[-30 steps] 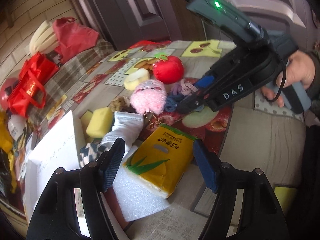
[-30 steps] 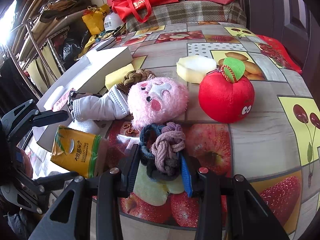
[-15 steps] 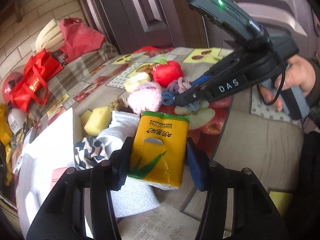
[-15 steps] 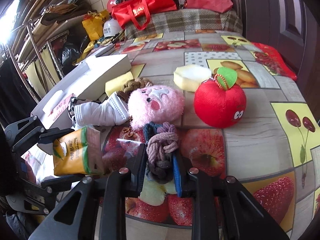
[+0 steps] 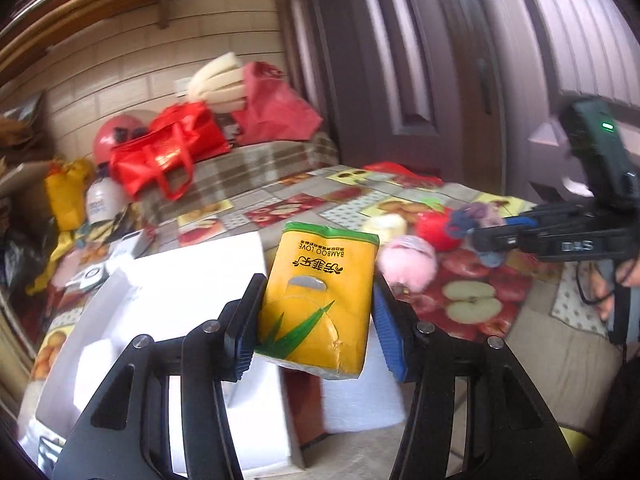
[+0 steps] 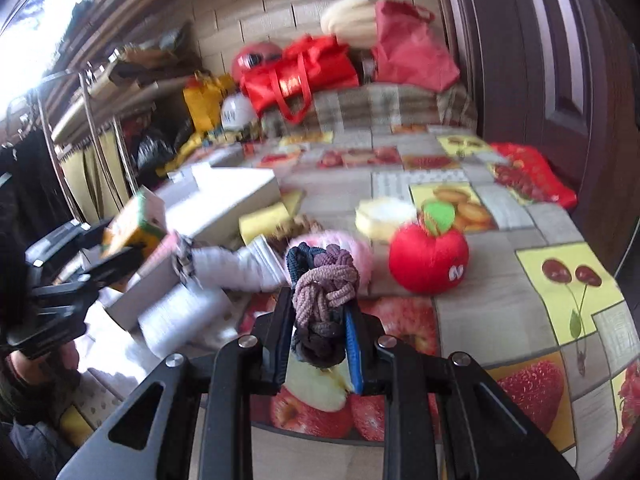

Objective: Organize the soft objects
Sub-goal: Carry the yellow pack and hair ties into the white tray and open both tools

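Left wrist view: the left claw [image 5: 316, 316] is clamped on a yellow tissue pack [image 5: 318, 300] with a green top edge, both pads pressing its sides. The pack is lifted off the tabletop [image 5: 560, 360] and hangs above a white box [image 5: 188, 272] and a white foam sheet [image 5: 360, 400]. Farther right lie a pink plush toy [image 5: 408, 262], a red plush apple [image 5: 434, 228] and a pale sponge [image 5: 384, 226]. At the right edge the right claw [image 5: 480, 236] carries a bundle of hair ties [image 5: 476, 220], with a hand [image 5: 624, 280] on its grip.

Right wrist view: the right claw [image 6: 318, 344] is fully closed on the bundle of hair ties [image 6: 322, 300], a knot of pink, dark blue and black loops held clear of the fruit-print tabletop [image 6: 500, 288]. Behind it sit the pink plush toy [image 6: 356, 248], the red plush apple [image 6: 428, 262], the pale sponge [image 6: 384, 216], a yellow sponge [image 6: 264, 220] and a white sock [image 6: 236, 268]. At left, the left claw [image 6: 116, 252] holds the tissue pack [image 6: 132, 224] just beside the white box [image 6: 224, 196]. This view is motion-blurred.
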Tool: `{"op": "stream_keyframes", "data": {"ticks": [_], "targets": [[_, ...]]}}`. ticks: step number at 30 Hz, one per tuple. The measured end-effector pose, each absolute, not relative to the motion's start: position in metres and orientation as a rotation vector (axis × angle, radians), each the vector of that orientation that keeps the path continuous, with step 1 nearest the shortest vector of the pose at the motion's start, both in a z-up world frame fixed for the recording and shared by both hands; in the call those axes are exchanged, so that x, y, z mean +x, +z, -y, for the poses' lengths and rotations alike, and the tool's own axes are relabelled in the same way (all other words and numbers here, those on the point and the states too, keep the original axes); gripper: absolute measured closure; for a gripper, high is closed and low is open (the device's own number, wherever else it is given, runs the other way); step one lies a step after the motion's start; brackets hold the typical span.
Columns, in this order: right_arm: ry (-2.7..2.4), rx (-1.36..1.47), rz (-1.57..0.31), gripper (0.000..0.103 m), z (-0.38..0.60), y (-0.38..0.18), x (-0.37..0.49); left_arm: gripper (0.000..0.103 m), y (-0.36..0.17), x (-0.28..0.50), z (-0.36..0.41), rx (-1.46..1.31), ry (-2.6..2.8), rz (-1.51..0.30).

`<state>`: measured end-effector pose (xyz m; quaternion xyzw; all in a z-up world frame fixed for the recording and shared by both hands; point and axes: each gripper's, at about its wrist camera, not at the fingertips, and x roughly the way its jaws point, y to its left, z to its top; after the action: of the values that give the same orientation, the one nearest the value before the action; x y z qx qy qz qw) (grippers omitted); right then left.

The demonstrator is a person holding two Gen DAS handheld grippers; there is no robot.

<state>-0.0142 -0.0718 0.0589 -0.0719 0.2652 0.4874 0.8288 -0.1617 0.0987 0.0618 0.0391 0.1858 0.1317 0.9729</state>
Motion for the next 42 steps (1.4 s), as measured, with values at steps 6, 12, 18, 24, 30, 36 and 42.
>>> {"op": "stream_keyframes", "data": {"ticks": [6, 12, 18, 24, 30, 36, 42], "targets": [[1.053, -0.088, -0.407, 0.080, 0.066, 0.073, -0.036, 0.052, 0.062, -0.171, -0.121, 0.008, 0.304, -0.347], [1.043, -0.109, -0.339, 0.080, 0.043, 0.076, -0.050, 0.052, 0.062, -0.178, -0.134, -0.009, 0.347, -0.333], [1.097, -0.161, -0.319, 0.080, 0.022, 0.076, -0.069, 0.052, 0.061, -0.183, -0.150, -0.042, 0.392, -0.332], [1.166, -0.194, -0.332, 0.080, -0.002, 0.073, -0.087, 0.052, 0.059, -0.188, -0.162, -0.073, 0.415, -0.337], [1.206, -0.222, -0.357, 0.080, -0.026, 0.069, -0.098, 0.052, 0.058, -0.191, -0.173, -0.099, 0.457, -0.339], [1.209, -0.245, -0.378, 0.080, -0.050, 0.063, -0.102, 0.051, 0.057, -0.194, -0.186, -0.088, 0.518, -0.336], [1.213, -0.293, -0.334, 0.080, -0.071, 0.062, -0.114, 0.051, 0.054, -0.205, -0.223, -0.214, 0.587, -0.325]]}}
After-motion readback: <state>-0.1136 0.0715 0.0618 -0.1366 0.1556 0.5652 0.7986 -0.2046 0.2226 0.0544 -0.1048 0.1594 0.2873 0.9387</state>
